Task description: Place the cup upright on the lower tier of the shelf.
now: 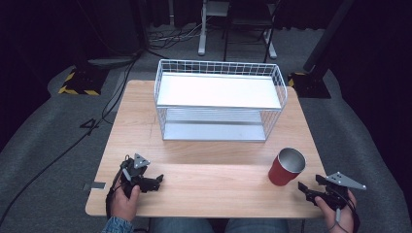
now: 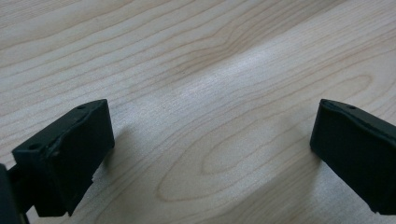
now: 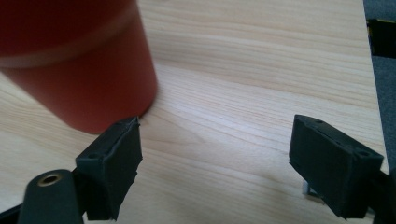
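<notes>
A red cup (image 1: 285, 167) with a silver inside stands upright on the wooden table (image 1: 209, 170) at the front right. My right gripper (image 1: 306, 190) sits just right of it near the front edge, open, with nothing between its jaws. In the right gripper view the cup (image 3: 79, 60) is at the upper left, just beyond the left fingertip (image 3: 114, 163). My left gripper (image 1: 156, 182) rests at the front left, open over bare wood (image 2: 210, 116). A white wire basket rack (image 1: 219, 99) with two shelves stands at the back of the table.
The table's right edge lies close to my right gripper, with grey carpet (image 3: 380, 74) beyond it. Cables (image 1: 73, 141) trail over the floor at the left. A chair and stand legs (image 1: 238, 29) are behind the table.
</notes>
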